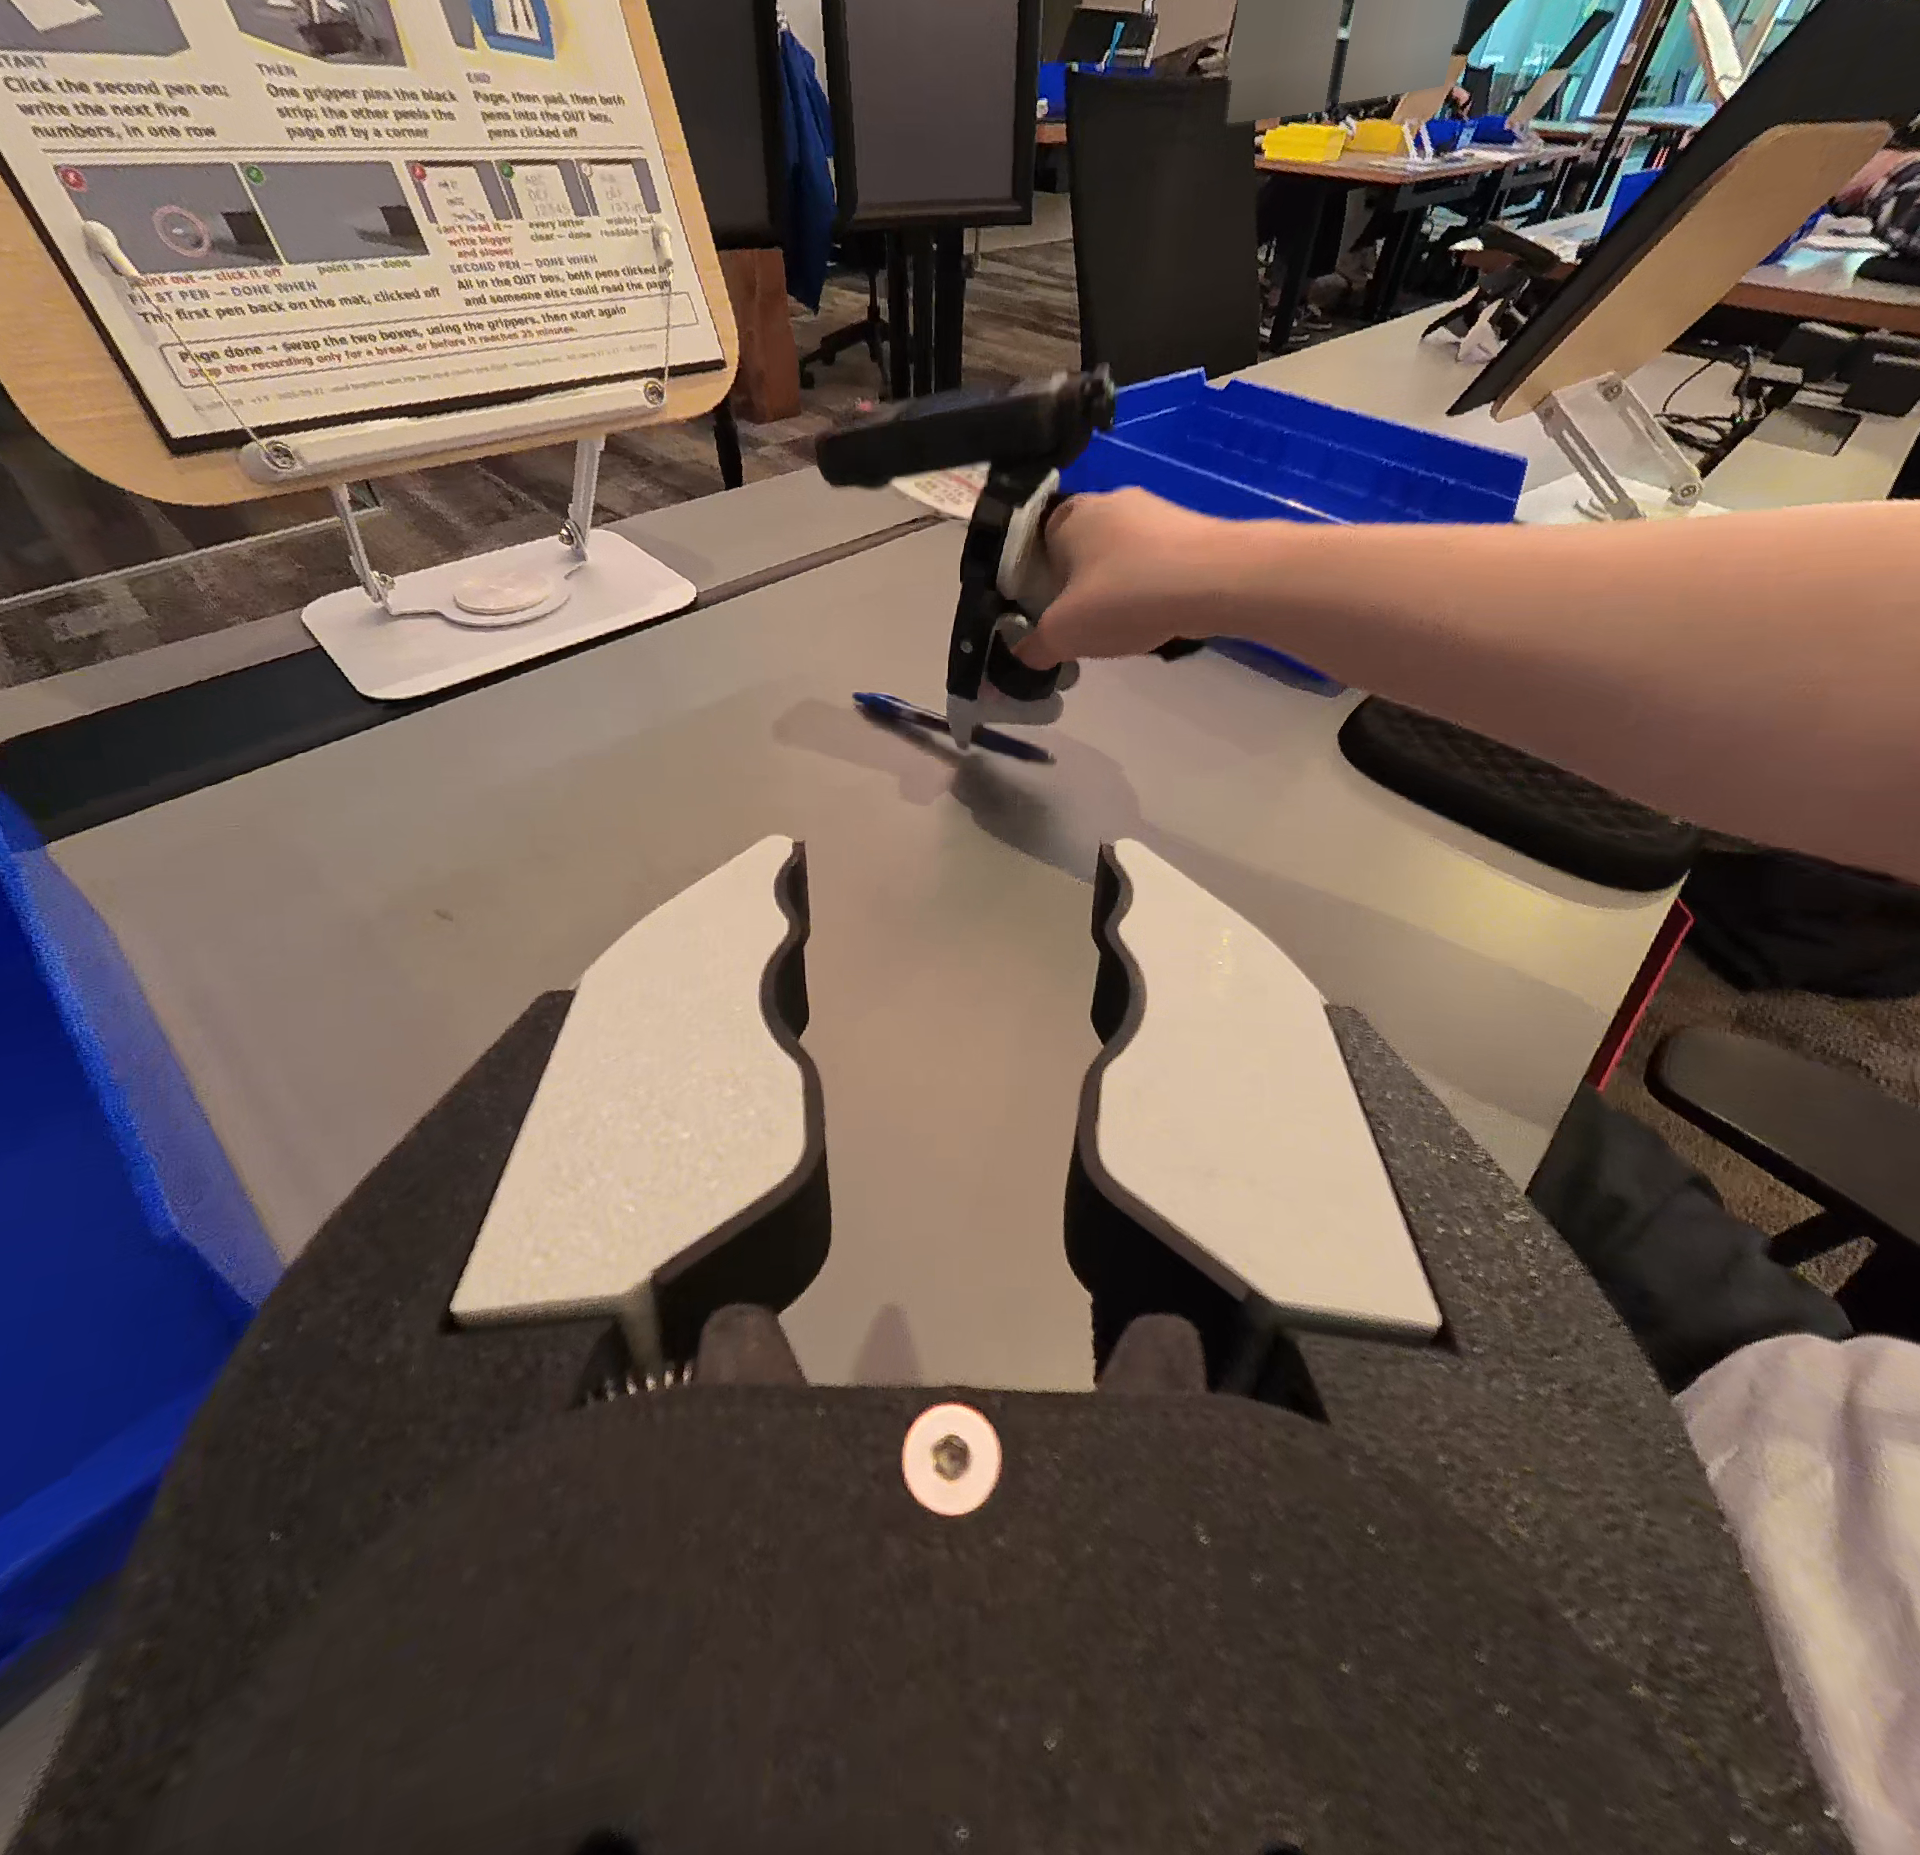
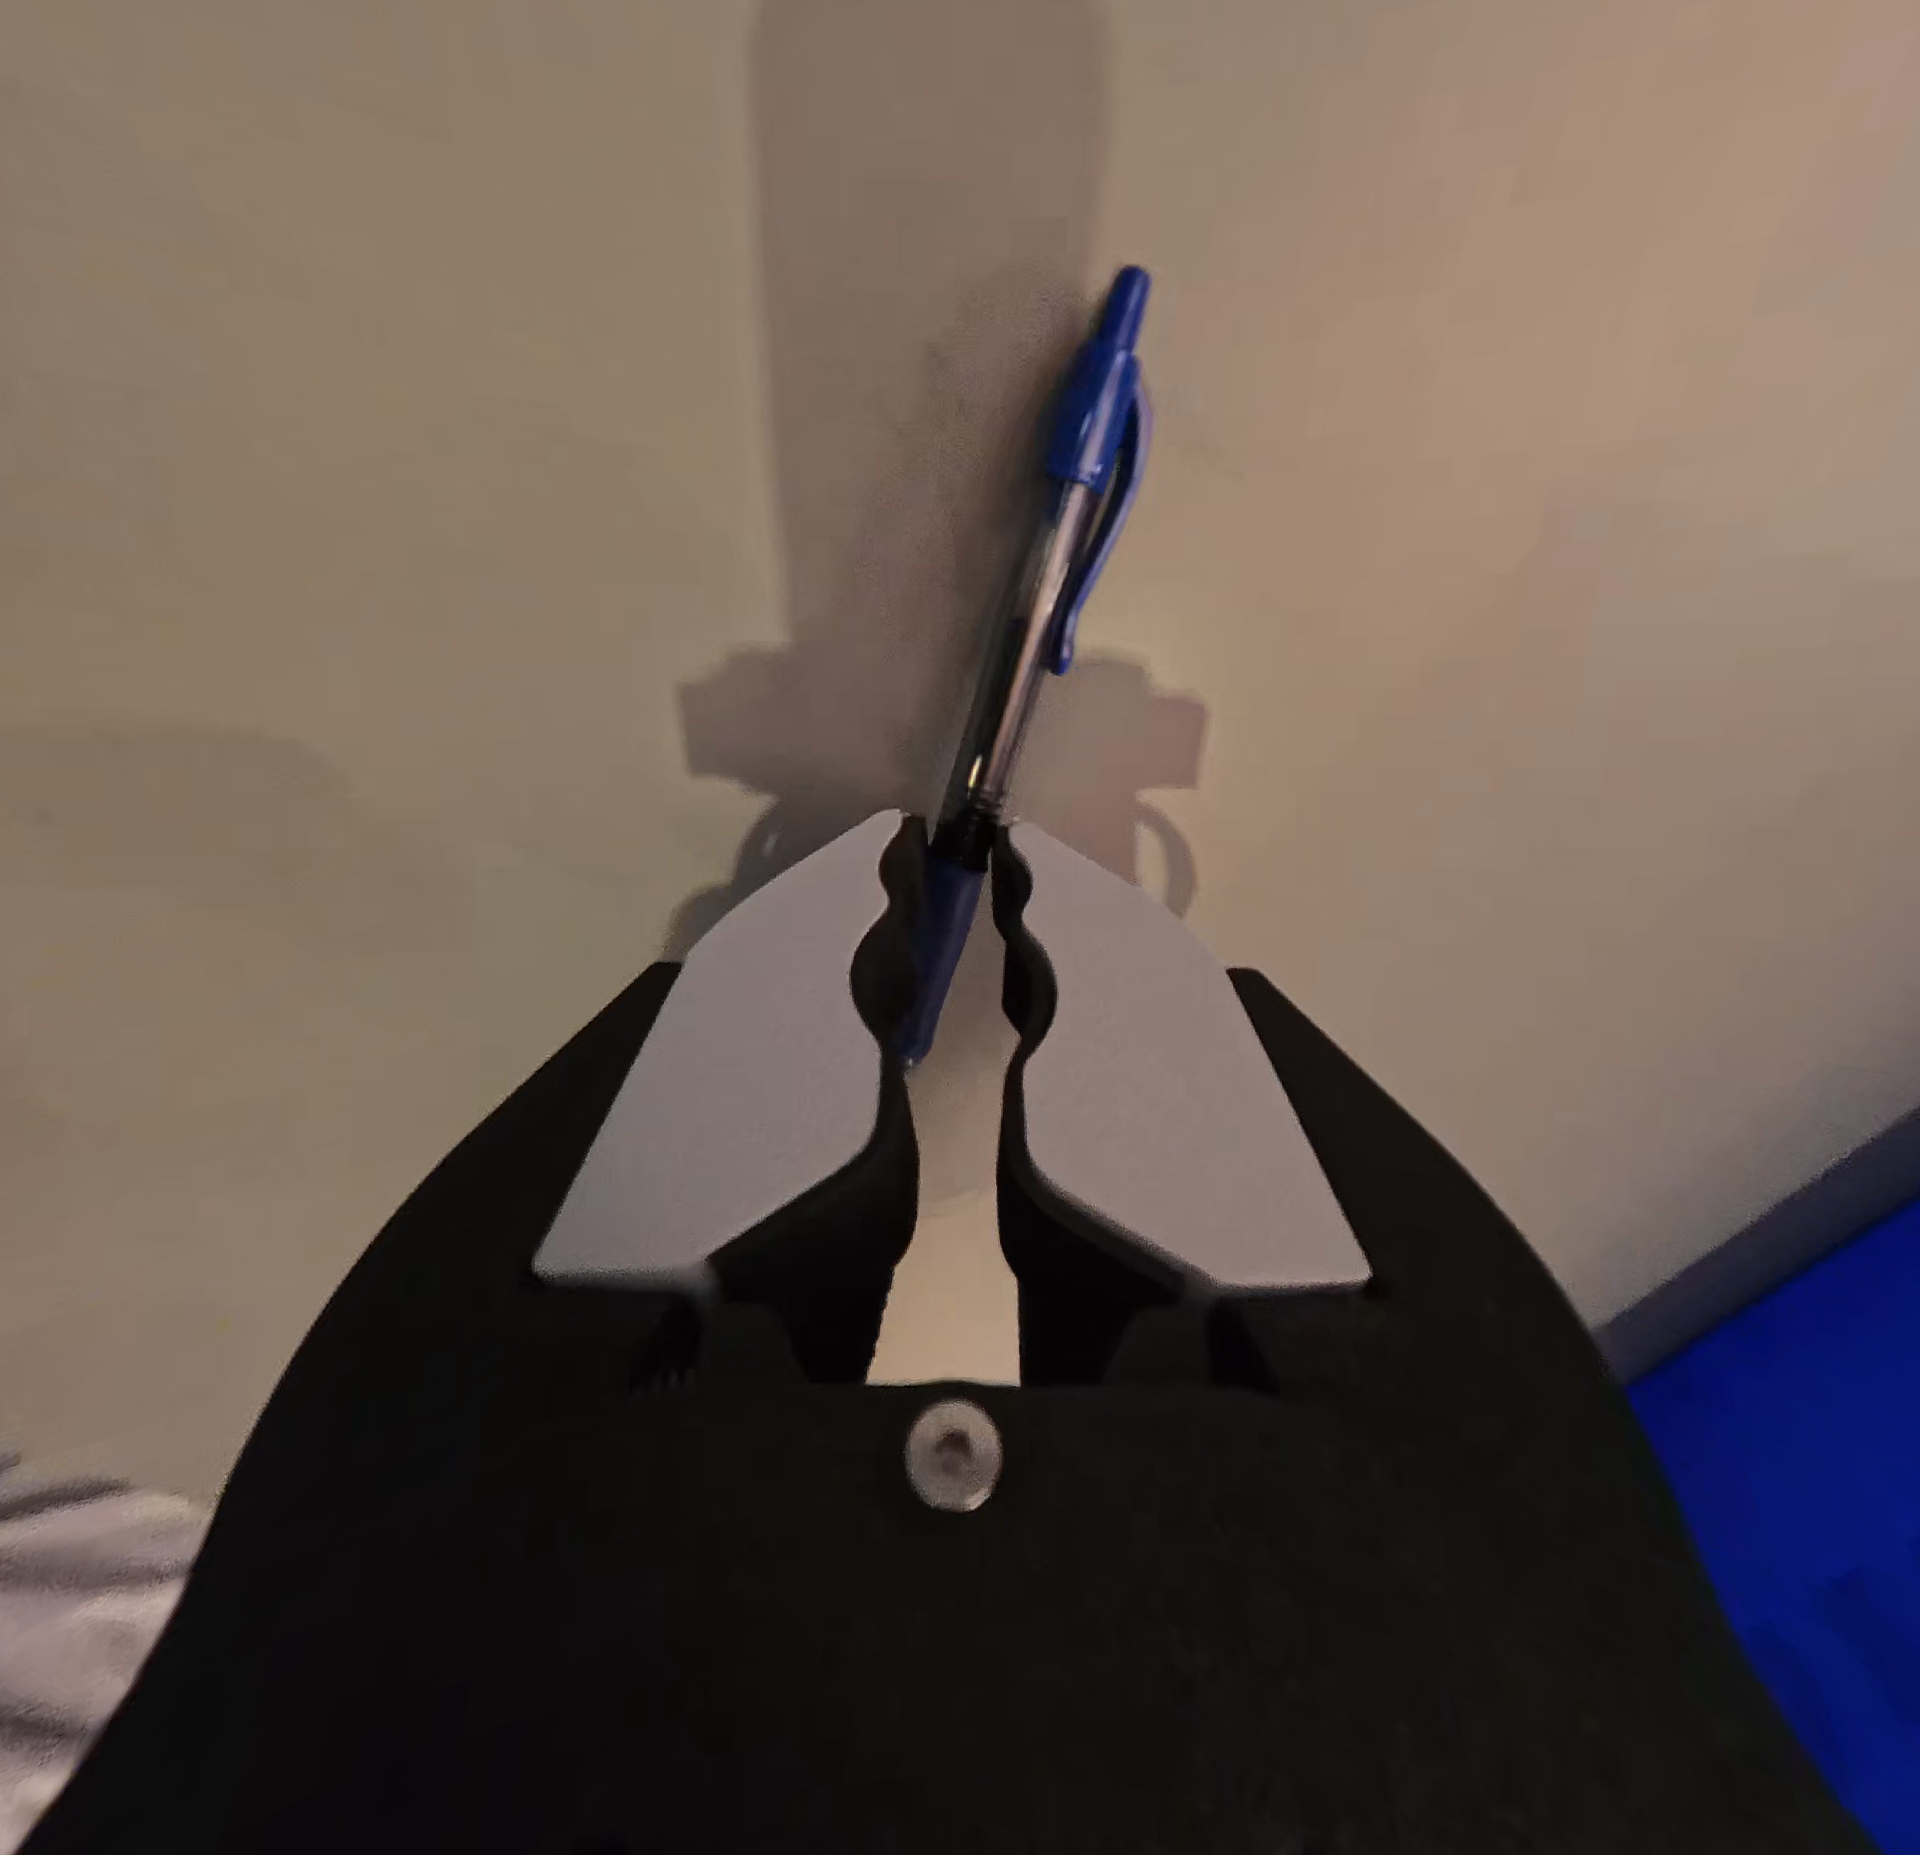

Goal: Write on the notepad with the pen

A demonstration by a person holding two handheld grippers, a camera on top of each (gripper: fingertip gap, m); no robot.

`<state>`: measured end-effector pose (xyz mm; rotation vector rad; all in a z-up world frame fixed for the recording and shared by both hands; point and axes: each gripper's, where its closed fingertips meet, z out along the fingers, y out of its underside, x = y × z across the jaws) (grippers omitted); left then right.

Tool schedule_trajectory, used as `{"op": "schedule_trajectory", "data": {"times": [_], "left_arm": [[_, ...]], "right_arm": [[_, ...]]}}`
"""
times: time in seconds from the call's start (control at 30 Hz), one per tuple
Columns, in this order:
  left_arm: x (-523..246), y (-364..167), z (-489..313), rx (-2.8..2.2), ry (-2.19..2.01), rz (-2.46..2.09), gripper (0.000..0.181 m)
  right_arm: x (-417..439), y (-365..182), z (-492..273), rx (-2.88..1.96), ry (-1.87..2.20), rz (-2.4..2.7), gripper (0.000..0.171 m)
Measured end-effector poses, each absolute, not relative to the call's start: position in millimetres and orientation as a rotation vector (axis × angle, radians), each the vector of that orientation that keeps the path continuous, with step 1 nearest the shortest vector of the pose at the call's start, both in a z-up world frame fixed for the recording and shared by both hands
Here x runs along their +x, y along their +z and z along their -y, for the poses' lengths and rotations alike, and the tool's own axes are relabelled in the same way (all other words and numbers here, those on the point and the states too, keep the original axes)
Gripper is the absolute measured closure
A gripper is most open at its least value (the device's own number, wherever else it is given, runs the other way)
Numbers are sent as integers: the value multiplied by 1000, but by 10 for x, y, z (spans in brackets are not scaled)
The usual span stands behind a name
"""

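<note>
The right tongs point(image 2: 961, 837) are nearly closed around the grip end of a blue pen point(image 2: 1049, 600) lying on the grey table point(image 2: 416, 403), its clip end pointing away ahead. The left tongs point(image 1: 948, 855) hang wide apart, empty, above the table. An instruction sheet point(image 1: 343, 174) stands ahead and left of them.

Grey tabletop point(image 1: 520, 870), matte. Instruction sheet on a wooden board point(image 1: 343, 174), propped on a white stand point(image 1: 499, 600) at far left. Blue bin point(image 1: 1299, 465) at the far edge, right of centre; second blue bin point(image 1: 94, 1182) at near left, cropped. Black padded rest point(image 1: 1507, 787) on the right edge. Another tilted wooden board point(image 1: 1683, 257) on the next desk. Office desks and monitors behind.
</note>
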<state>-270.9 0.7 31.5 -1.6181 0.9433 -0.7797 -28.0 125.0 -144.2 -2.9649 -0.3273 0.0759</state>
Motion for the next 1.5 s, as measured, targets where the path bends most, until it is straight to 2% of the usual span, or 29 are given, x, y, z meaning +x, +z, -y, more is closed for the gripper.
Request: {"op": "schedule_trajectory", "data": {"times": [0.07,0.17,0.23,0.3,0.37,0.43,0.53,0.63,1.0,1.03,1.07,1.13,1.23,1.3,1.33,1.43,1.5], "left_arm": [[-2669,315,3,-1626,-769,-959,129],[-2639,327,29,-1638,-766,-975,129],[-2634,324,33,-1651,-763,-979,129],[-2627,314,17,-1667,-748,-975,129],[-2594,301,1,-1677,-738,-971,129],[-2536,286,-25,-1687,-733,-966,129],[-2421,263,-77,-1711,-728,-965,129],[-2309,249,-126,-1742,-699,-983,129],[-1854,331,-149,-1723,-720,-1032,127],[-1822,329,-153,-1723,-725,-1032,127],[-1799,333,-152,-1721,-729,-1032,126],[-1793,356,-147,-1715,-719,-1033,125],[-1879,392,-162,-1717,-678,-1025,124],[-1951,422,-176,-1718,-668,-1009,123],[-1977,436,-181,-1714,-669,-1000,124],[-2031,478,-188,-1694,-696,-967,130],[-2062,549,-197,-1648,-712,-935,134]], "right_arm": [[-373,-1054,-1292,-2847,140,467,160],[-125,-2,-1297,-2586,105,558,160],[363,574,-1225,-2515,93,493,160],[1059,767,-1148,-2554,47,346,160],[1695,560,-1010,-2655,37,228,160],[2170,114,-913,-2729,64,120,160],[2524,-702,-777,-2848,217,-44,160],[2690,-1209,-720,-2905,284,-144,159],[2858,-1502,-643,-2894,170,-173,159],[2877,-1459,-646,-2865,152,-164,155],[2888,-1360,-657,-2814,137,-146,150],[2844,-949,-659,-2665,139,-62,152],[3050,213,-596,-2255,-106,76,143],[3198,936,-476,-1995,-128,93,112],[3236,1202,-429,-1901,-52,94,105],[3350,1497,-324,-1852,256,81,109],[3414,1625,-270,-1769,329,135,129]]}}
